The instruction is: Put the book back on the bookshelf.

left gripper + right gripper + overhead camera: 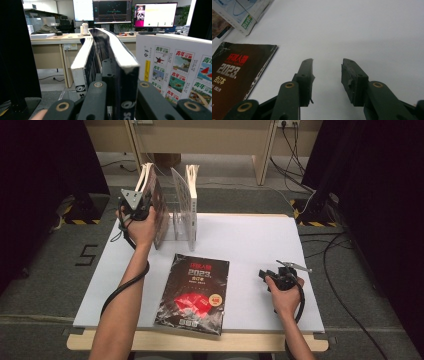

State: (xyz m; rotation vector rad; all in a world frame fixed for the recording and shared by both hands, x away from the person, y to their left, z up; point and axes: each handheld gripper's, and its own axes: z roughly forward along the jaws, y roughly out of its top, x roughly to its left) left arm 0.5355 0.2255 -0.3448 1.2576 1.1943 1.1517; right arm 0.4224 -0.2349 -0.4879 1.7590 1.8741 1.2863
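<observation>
Your left tool (113, 100) is clamped on the dark book (117, 65) standing upright in the rack (181, 222) at the bench's (250, 240) far left; tilt it and the neighbouring book (85, 60) topples. Your right tool (327, 75) rests open, empty, beside the flat magazine (194, 292)

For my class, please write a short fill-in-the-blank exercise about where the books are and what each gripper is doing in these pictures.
1. The left gripper is shut on a dark book that stands ____ in the wire book rack.
2. The right gripper has its jaws ____ above the white table.
3. The black book with red artwork lies ____ on the table.
4. The book with white covers stands at the rack's ____ end.

Missing words: upright; open; flat; right
</observation>
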